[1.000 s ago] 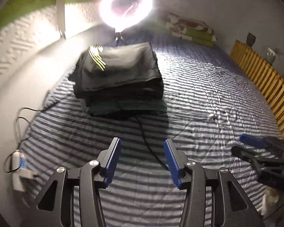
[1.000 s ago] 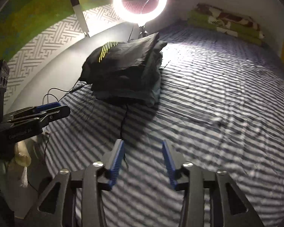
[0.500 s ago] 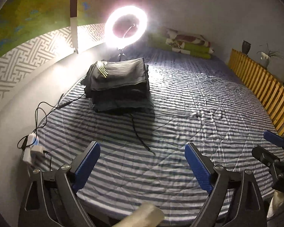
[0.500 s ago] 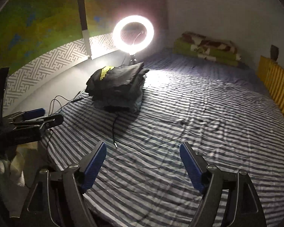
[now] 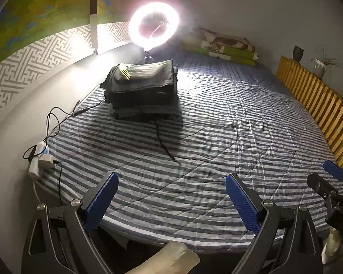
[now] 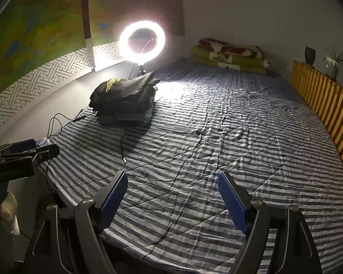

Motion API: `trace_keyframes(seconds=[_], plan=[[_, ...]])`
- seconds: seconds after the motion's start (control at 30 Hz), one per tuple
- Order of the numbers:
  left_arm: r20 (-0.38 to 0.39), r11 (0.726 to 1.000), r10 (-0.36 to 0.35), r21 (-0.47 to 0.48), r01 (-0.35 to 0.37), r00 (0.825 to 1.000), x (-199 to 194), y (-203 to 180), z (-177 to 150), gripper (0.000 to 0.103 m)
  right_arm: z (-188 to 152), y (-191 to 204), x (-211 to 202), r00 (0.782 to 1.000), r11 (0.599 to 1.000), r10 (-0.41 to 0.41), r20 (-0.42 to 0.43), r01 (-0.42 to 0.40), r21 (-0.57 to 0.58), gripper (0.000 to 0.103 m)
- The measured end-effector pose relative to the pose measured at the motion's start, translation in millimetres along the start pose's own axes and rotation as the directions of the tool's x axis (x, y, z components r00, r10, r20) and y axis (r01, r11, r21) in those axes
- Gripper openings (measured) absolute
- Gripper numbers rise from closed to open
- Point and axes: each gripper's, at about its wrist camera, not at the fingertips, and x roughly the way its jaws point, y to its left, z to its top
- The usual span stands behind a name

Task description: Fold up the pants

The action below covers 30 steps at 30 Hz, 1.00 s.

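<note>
A stack of folded dark pants (image 5: 144,91) lies on the striped bed near the ring light; the top pair shows yellow stripes. The same stack of pants (image 6: 125,100) appears far ahead in the right wrist view. My left gripper (image 5: 171,191) hovers at the bed's near edge, open wide, nothing between its blue pads. My right gripper (image 6: 172,191) is likewise open and empty over the near part of the bed. Each gripper shows at the side of the other's view: the right gripper (image 5: 327,178), the left gripper (image 6: 32,148).
A bright ring light (image 5: 153,25) stands behind the stack. A black cable (image 5: 164,143) runs over the striped sheet (image 5: 240,125). A charger and wires (image 5: 41,157) lie at the left edge. Folded blankets (image 5: 221,48) sit at the far wall; a wooden slat rail (image 5: 320,100) borders the right.
Both grippers have pulled back from the stack toward the bed's near edge and opened from narrow to wide. The pants stack has stayed in place.
</note>
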Motion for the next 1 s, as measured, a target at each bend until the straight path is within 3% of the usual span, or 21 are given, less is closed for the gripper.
trace_keyframes(seconds=[1.0], plan=[[-0.023, 1.000, -0.001, 0.019, 0.001, 1.000, 6.7, 1.9, -6.9, 0.097, -5.6, 11.5, 5.2, 0.999, 0.999, 0.032, -0.014, -0.032, -0.003, 0.078]])
